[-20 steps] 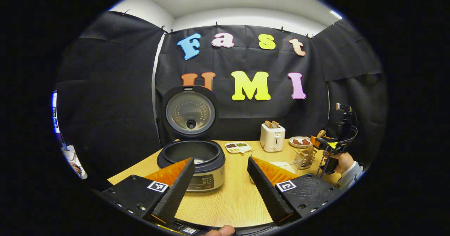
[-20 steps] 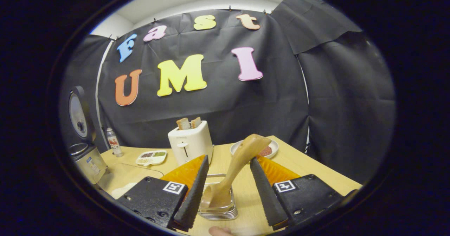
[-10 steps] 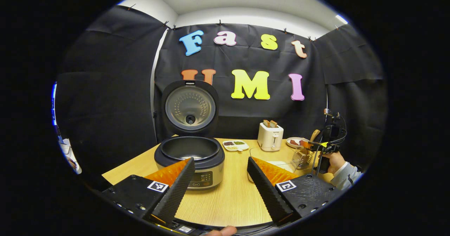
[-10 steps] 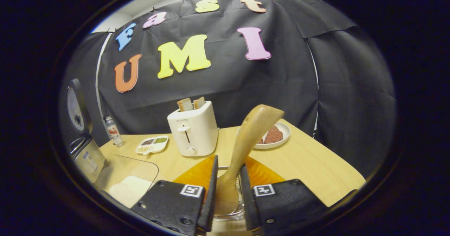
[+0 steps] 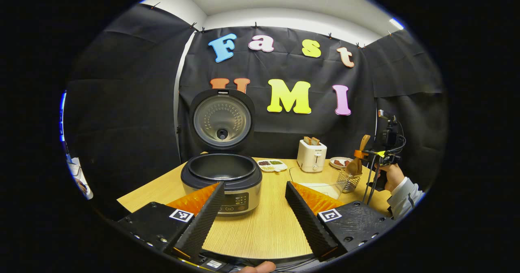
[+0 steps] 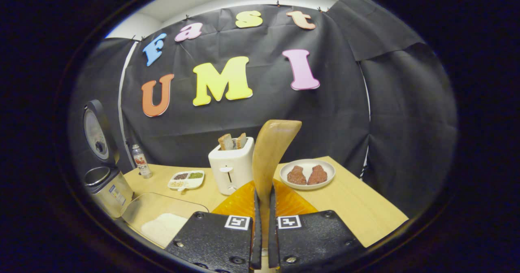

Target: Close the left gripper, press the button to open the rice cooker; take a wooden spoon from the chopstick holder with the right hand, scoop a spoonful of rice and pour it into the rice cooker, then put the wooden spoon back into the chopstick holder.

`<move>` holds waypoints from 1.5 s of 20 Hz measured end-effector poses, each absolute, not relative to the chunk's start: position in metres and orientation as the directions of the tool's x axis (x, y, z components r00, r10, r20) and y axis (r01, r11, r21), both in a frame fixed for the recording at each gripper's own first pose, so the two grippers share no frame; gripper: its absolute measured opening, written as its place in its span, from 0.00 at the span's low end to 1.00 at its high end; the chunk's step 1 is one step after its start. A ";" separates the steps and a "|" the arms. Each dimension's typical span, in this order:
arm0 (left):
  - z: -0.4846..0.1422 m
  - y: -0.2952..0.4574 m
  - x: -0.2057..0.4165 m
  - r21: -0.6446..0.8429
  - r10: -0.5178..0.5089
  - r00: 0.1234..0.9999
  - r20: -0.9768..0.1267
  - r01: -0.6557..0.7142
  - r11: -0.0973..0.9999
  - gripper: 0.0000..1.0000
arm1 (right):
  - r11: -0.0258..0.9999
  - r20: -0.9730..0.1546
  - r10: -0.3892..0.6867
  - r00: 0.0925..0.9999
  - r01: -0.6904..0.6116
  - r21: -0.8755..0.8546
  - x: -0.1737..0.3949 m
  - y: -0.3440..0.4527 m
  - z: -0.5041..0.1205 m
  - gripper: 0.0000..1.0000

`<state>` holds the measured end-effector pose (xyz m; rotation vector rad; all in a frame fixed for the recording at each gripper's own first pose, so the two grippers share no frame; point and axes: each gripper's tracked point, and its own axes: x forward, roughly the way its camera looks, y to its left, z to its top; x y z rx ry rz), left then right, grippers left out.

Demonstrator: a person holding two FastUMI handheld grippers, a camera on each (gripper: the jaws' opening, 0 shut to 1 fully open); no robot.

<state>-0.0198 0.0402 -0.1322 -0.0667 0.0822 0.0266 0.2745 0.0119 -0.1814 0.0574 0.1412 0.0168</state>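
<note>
The rice cooker (image 5: 221,178) stands open, its lid (image 5: 222,120) upright and its pot dark inside. My left gripper (image 5: 254,212) hovers open in front of it with nothing between its fingers. In the right gripper view my right gripper (image 6: 263,224) is shut on the handle of the wooden spoon (image 6: 271,151), which points up and away. In the left gripper view the wooden spoon (image 5: 357,159) hangs with its bowl just above the wire chopstick holder (image 5: 348,181). A glass container of white rice (image 6: 162,224) lies between the cooker (image 6: 107,185) and the holder.
A white toaster (image 6: 230,165) with two bread slices stands at the back. Beside it are a plate (image 6: 307,173) with two brown pieces and a small divided dish (image 6: 187,179). A little bottle (image 6: 140,159) stands behind the cooker. A hand and sleeve (image 5: 396,183) hold the right gripper.
My right gripper has shut on the spoon's handle and raised the spoon up out of the holder. The left gripper has stayed open and drawn back slightly from the cooker.
</note>
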 end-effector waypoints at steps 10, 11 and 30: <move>-0.138 0.045 -0.031 -0.099 0.006 0.997 -0.073 -0.013 0.995 0.96 | 0.992 0.016 0.126 0.992 -0.126 -0.013 0.213 0.084 -0.076 0.10; -0.139 0.046 -0.032 -0.102 0.010 0.997 -0.076 -0.018 0.995 0.96 | 0.989 0.020 0.147 0.989 -0.146 -0.014 0.209 0.095 -0.073 0.09; -0.142 0.077 -0.034 -0.093 0.061 0.995 -0.081 -0.068 0.993 0.95 | 0.965 -0.221 0.101 0.970 -0.150 -0.213 0.277 0.176 -0.246 0.09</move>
